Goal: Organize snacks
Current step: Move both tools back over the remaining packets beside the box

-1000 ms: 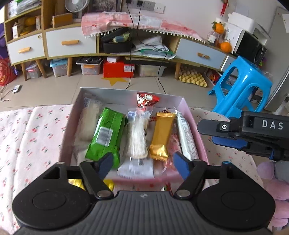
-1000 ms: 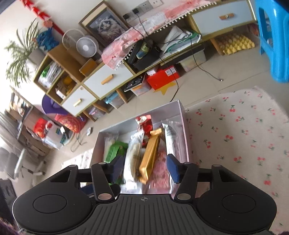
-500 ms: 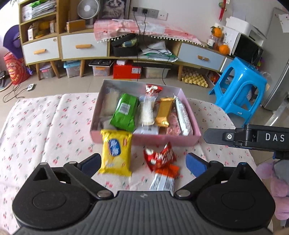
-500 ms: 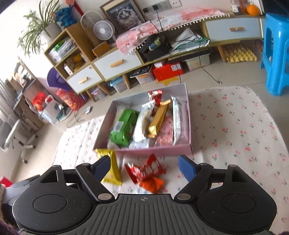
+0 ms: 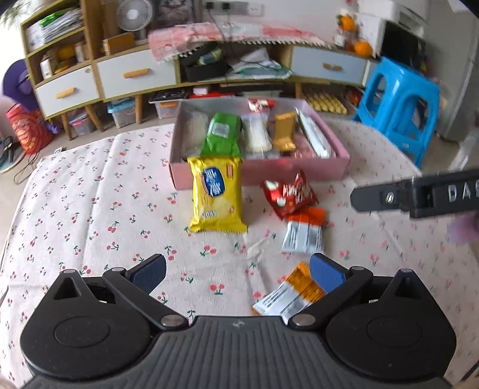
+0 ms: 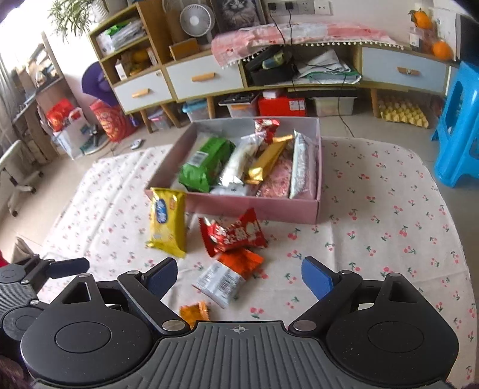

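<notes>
Both tongs, left (image 5: 236, 269) and right (image 6: 239, 275), have pulled back from the pink box (image 6: 317, 206), jaws just opening, empty, to reach loose packets like the yellow bag (image 5: 215, 194) on the tabletop (image 5: 89, 209).

Blue stool (image 5: 399, 103), desk fan (image 6: 193, 21), 2 oranges (image 5: 362, 48) on the sideboard (image 6: 206, 76).

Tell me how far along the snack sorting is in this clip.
Partly done. The pink box already holds several packets, among them a green pack and a gold bar. Nothing is in hand: the left gripper and right gripper have just been opening and are empty. Left on the cloth: the yellow packet, red packet and two orange-and-silver packets.
</notes>
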The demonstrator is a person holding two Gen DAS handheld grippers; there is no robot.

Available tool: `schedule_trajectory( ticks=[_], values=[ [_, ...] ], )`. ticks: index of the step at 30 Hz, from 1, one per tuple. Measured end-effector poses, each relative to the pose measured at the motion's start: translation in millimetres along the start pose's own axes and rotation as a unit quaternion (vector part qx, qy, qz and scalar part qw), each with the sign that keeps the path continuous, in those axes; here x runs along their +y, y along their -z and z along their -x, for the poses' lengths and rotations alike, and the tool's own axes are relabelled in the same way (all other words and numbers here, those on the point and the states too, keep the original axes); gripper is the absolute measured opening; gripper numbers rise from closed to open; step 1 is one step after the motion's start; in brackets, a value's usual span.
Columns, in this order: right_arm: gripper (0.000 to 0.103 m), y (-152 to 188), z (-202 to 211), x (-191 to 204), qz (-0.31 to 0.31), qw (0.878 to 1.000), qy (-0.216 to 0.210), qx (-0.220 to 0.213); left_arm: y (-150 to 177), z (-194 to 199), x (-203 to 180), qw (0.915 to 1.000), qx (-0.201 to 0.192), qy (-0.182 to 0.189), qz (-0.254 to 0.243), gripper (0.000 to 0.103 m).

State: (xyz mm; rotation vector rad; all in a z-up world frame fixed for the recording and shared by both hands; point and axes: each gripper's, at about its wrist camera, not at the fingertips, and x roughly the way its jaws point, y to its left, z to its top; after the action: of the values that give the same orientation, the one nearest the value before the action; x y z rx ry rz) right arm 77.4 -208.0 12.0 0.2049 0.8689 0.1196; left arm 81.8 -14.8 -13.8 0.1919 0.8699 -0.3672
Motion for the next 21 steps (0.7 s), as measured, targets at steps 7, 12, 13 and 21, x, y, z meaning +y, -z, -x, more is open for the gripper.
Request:
schedule_trajectory(
  ticks=[7, 12, 13, 21],
  values=[
    [0.092, 12.8, -18.3, -5.2, 0.040, 0.999, 0.022, 0.017, 13.6, -15.9, -8.9, 0.9969, 0.008, 0.031, -0.072, 0.101],
    [0.092, 25.5, -36.5, -9.4, 0.085, 0.995, 0.037, 0.039, 25.5, -28.6, -15.2, 0.9896, 0.042, 0.079, -0.112, 0.099],
    [0.092, 28.3, -42.1, -11.6, 0.088, 0.994, 0.043, 0.046, 29.1, -31.0, -16.9, 0.9884, 0.046, 0.082, -0.119, 0.097],
    [0.097, 42.2, -67.1, -11.7, 0.120, 0.988, 0.067, 0.071, 37.4, -33.2, -32.4, 0.9830, 0.031, 0.091, -0.157, 0.078]
  ],
)
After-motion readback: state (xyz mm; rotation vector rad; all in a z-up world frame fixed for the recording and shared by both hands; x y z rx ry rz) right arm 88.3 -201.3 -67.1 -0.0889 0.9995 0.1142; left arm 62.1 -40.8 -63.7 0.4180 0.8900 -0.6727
